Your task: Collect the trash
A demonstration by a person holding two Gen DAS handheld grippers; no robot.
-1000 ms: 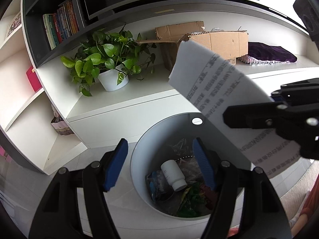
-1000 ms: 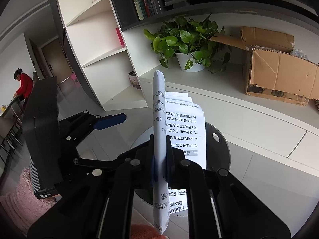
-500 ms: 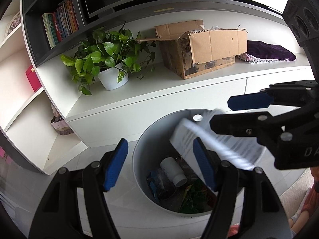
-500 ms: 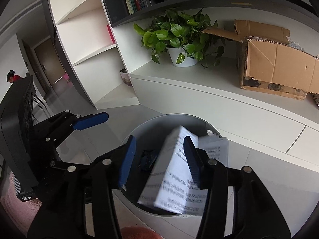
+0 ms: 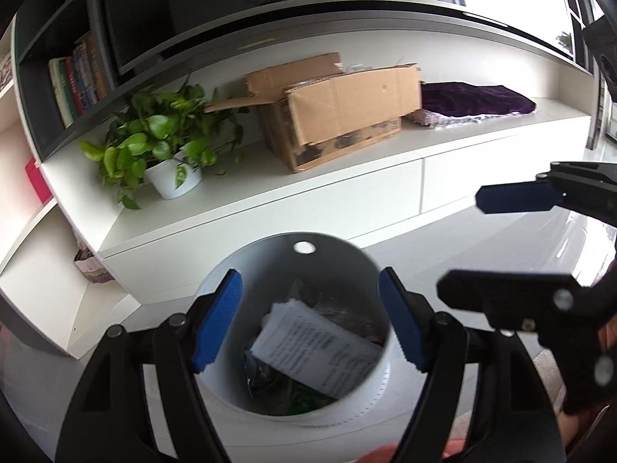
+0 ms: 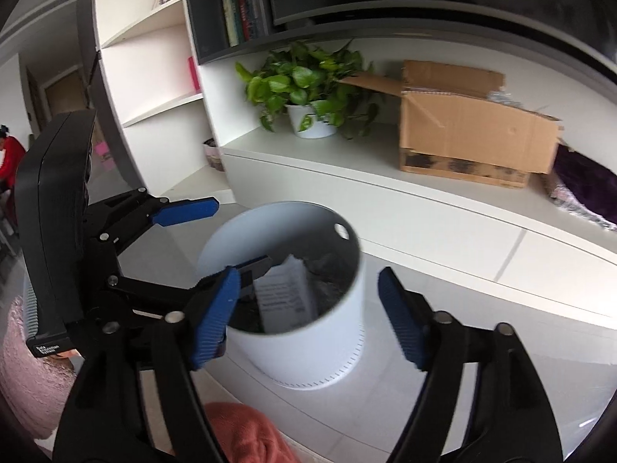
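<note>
Left gripper (image 5: 310,320) spread wide, empty, hovering just above the white bin (image 5: 227,378). Printed paper (image 5: 320,351) lies inside the bin on other trash, below and between the left fingers. Right gripper (image 6: 308,318) also spread, nothing held, bin (image 6: 320,343) ahead between its fingers, paper (image 6: 287,297) inside.

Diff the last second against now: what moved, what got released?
The right gripper opened and let go of the printed paper, which dropped into the white bin onto the other trash. Both grippers have pulled back from the bin. The left gripper stayed open and empty; plant and cardboard box unchanged.
</note>
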